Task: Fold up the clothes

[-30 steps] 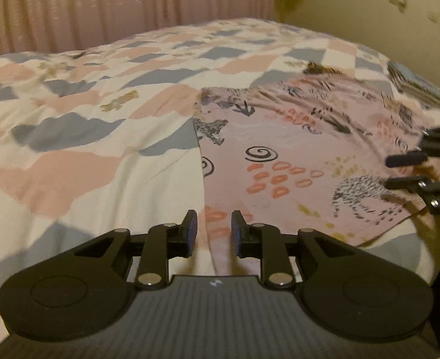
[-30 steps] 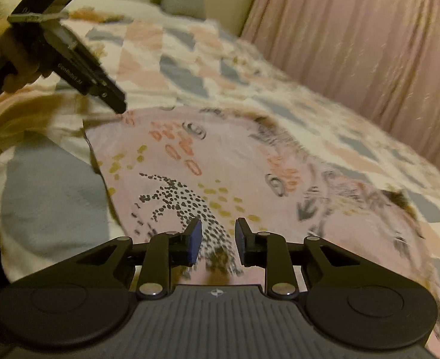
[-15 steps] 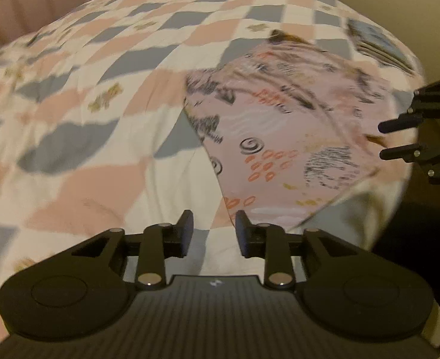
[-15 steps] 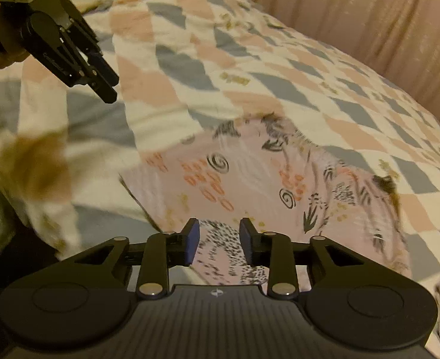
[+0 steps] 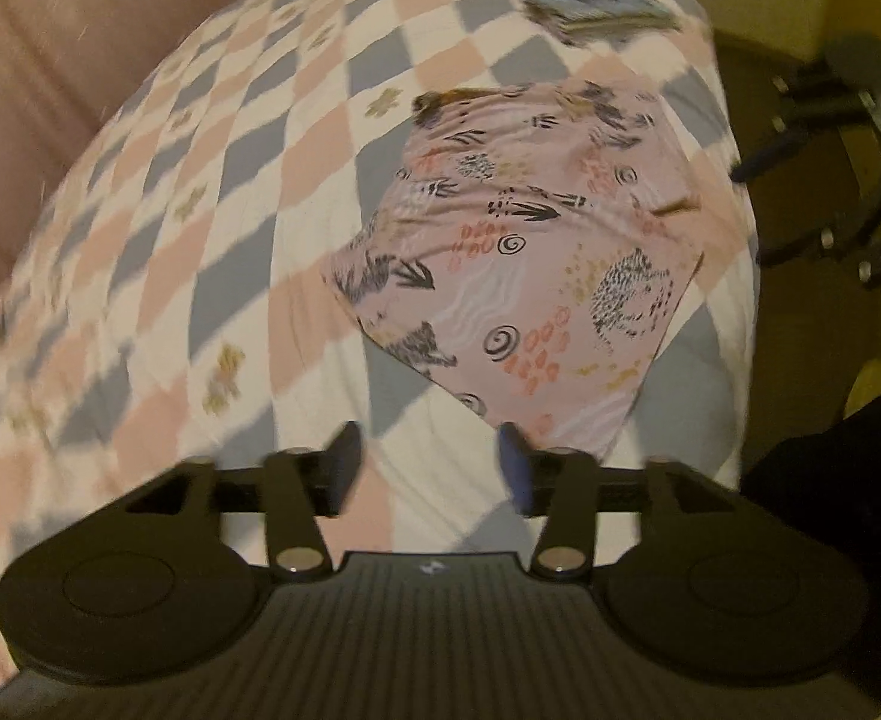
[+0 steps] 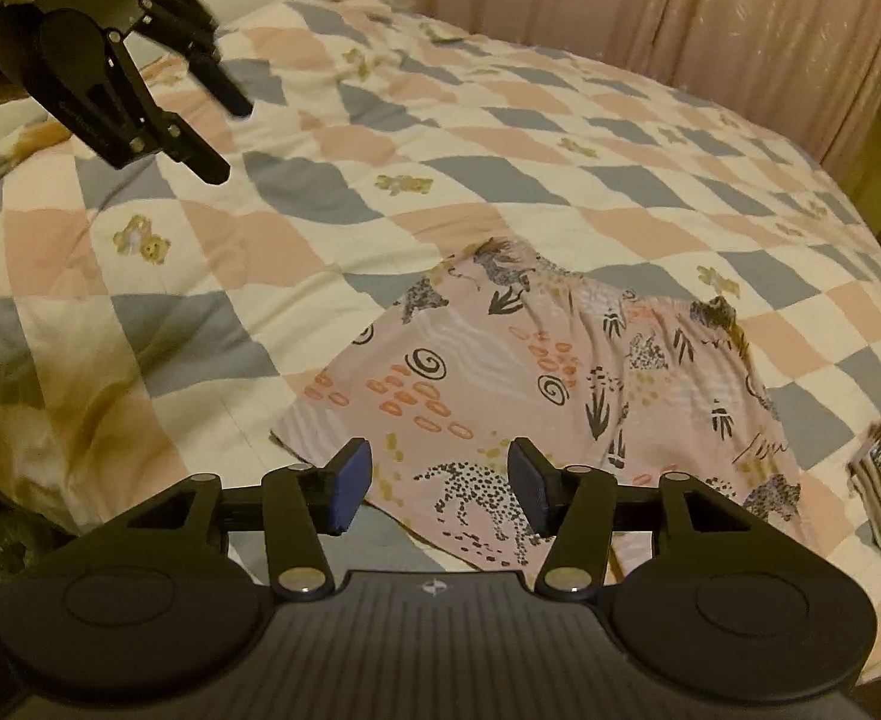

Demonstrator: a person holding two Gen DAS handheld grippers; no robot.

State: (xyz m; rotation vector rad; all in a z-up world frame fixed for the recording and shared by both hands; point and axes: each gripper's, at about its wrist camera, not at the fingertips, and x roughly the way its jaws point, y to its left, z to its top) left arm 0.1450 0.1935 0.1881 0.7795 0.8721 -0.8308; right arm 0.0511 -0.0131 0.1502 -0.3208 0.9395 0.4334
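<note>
Both black two-finger grippers hang above the bed w/ nothing held. Left gripper [image 5: 425,471] is raised over the near edge, fingers spread wide apart, tilted down toward the bedding; from the right wrist view it shows at upper left [image 6: 224,138], up in the air & well apart from the garment. Right gripper [image 6: 440,489] hovers low over the near corner of the pink cotton garment w/ animal, spiral & leaf print [image 6: 536,396], blue-padded fingers [image 6: 353,483] parted, not touching cloth. Garment lies flat & spread on the bed near its front edge, roughly a tilted rectangle, some wrinkles at the far end. Bed carries a quilted cover in pink, grey-blue & cream diamonds w/ small teddy-bear motifs [image 6: 296,192]. Pink pleated curtain [image 6: 710,18] runs behind the bed. A folded grey-blue striped cloth [image 5: 596,3] sits at the far corner, apart from the garment. Left view is motion-blurred.
</note>
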